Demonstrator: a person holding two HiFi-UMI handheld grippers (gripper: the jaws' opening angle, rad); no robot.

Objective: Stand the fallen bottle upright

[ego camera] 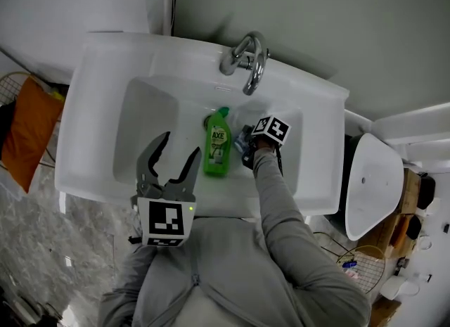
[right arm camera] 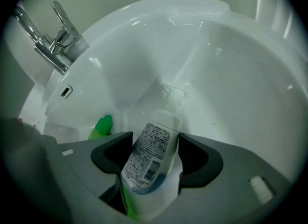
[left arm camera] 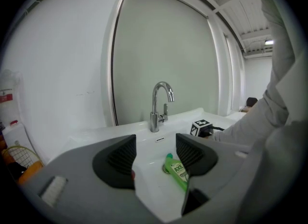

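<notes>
Farthest from the tap point(ego camera: 246, 62), over the sink's point(ego camera: 91, 143) front rim, the left gripper point(ego camera: 181, 144) gapes wide, empty. Nearer the tap, the right gripper point(right arm camera: 154, 147) points down, jaws narrowly parted round a tilted white bottle point(right arm camera: 148, 158). Straight below the tap, the green bottle point(ego camera: 218, 148) lies flat.

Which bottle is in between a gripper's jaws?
The white bottle with the barcode, between the right gripper's jaws. The green AXE bottle lies outside them.
</notes>
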